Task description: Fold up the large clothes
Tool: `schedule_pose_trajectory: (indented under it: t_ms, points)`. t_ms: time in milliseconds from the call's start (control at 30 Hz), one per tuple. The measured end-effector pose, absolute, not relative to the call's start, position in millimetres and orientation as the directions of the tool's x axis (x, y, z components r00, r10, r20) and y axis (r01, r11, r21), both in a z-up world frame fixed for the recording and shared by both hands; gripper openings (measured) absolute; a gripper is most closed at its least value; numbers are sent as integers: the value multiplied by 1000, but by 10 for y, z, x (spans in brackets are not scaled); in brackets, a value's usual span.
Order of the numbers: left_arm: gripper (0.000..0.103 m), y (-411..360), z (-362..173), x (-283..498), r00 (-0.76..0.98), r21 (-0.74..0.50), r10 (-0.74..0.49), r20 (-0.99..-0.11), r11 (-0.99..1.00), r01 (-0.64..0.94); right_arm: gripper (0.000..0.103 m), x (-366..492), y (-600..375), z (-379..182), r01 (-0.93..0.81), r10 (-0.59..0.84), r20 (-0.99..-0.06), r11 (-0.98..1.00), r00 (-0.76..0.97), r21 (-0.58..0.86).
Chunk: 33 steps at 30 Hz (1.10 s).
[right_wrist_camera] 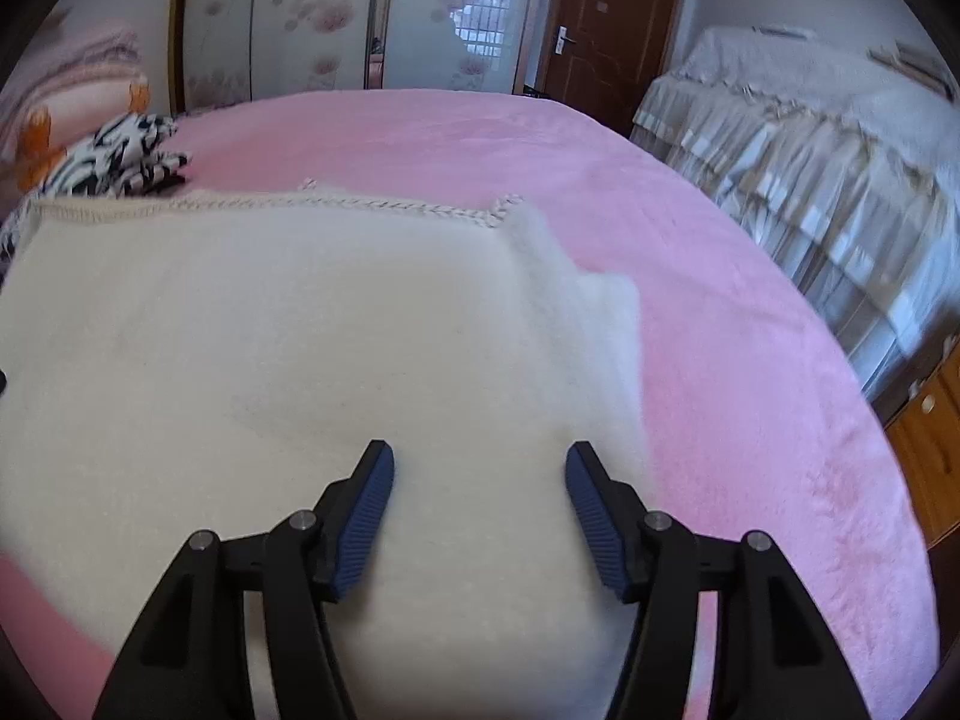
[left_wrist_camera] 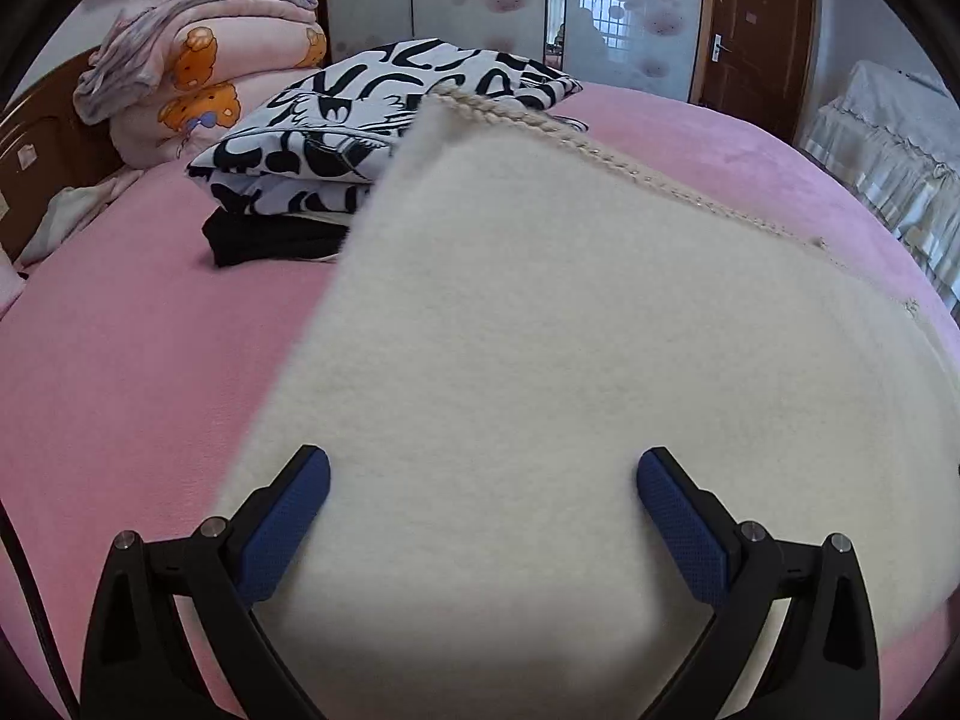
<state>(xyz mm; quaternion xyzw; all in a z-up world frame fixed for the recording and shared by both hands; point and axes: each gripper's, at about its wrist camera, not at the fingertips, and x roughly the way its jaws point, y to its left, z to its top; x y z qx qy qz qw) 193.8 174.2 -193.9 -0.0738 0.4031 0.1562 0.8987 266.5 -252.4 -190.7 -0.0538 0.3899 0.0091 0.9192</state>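
Note:
A cream fleece garment (left_wrist_camera: 540, 330) with a braided knit edge lies flat and folded on the pink bed (left_wrist_camera: 120, 360). It also shows in the right wrist view (right_wrist_camera: 270, 330), with a fold of fabric sticking out at its right side. My left gripper (left_wrist_camera: 483, 468) is open and empty, just above the garment's near left part. My right gripper (right_wrist_camera: 480, 462) is open and empty, just above the garment's near right part, close to its right edge.
A stack of folded clothes, black-and-white patterned over black (left_wrist_camera: 360, 120), sits at the far left of the bed beside rolled pink quilts (left_wrist_camera: 210, 60). The pink bed (right_wrist_camera: 750, 390) spreads to the right. A covered furniture piece (right_wrist_camera: 810, 150) stands beyond it.

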Motion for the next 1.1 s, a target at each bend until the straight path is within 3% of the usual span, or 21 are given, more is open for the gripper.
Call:
schedule_pose_trajectory:
  t_ms: [67,200,767,1100]
  points:
    - [102,1776,-1899,1889,623,23,241,-744,941,-337,40,2616,-2510,-1888,-52,-67,-712,988,699,-144]
    - [102,1773,-1858,1843,602,50,259,-755,939,-341,40,2567,-2409,-1906,-27,-123,-705,980,698,-198]
    - [102,1713,-1426,1661,544,-26,165,-822,945,-327,42,2314,-2461,-1540,37,-38,-778,999,627,-19]
    - [102,1531,-1058,1251,567,-77,111,-816,952,-297,46,1764,-2092,-1125,-35,64,-735,998,675,55]
